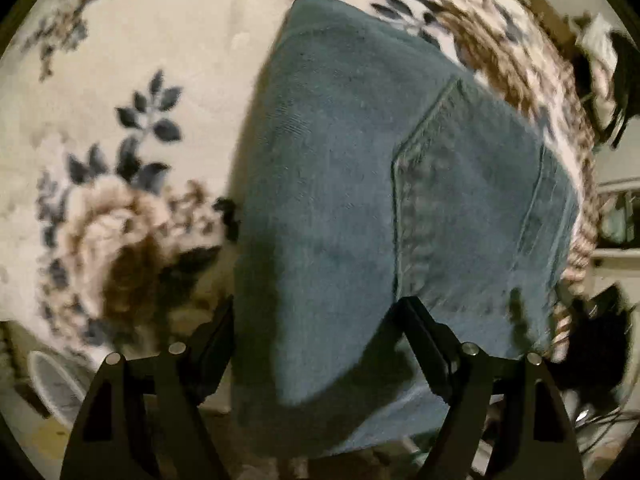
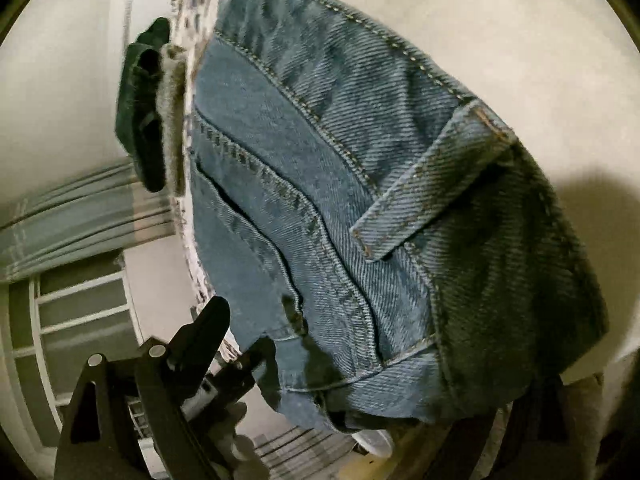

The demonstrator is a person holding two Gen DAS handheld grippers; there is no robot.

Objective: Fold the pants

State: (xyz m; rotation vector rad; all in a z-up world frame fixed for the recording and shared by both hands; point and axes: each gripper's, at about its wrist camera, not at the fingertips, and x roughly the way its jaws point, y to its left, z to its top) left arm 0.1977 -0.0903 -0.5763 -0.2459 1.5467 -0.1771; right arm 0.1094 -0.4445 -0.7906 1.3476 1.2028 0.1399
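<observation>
Cataloguing one pair of blue denim pants (image 1: 340, 184), already doubled into a thick bundle, lying on a cream floral bedspread (image 1: 120, 60) with its near end at the edge of the bed.

Item, position: left wrist view shows the bundle running away from the camera, back pocket (image 1: 472, 184) uppermost. Right wrist view shows the waistband end close up, with belt loop (image 2: 428, 184) and stitched seams.

Item, left gripper (image 1: 316, 320): jaws wide, one finger on each side of the near end of the bundle. No pad is visibly pressing the cloth; it straddles, it does not hold.

Item, right gripper (image 2: 328, 320): only the left-hand finger (image 2: 204, 328) shows clearly; the other is hidden behind dark denim. Judged wide apart, with no grip visible, though contact on the hidden side cannot be told.

Handling, judged: heavy for a garment, soft but springy; stacked layers resist creasing and tend to reopen. Not fragile, not slippery; twill surface offers good purchase.

Where to take hold, judged: waistband and seamed edges are the firmest, thickest parts. Pinch through all layers at the corners, not the top ply alone, or the fold slides apart.

Other: dark cloth (image 2: 140, 108) at the bed's far edge; curtain (image 2: 80, 216) beyond.
</observation>
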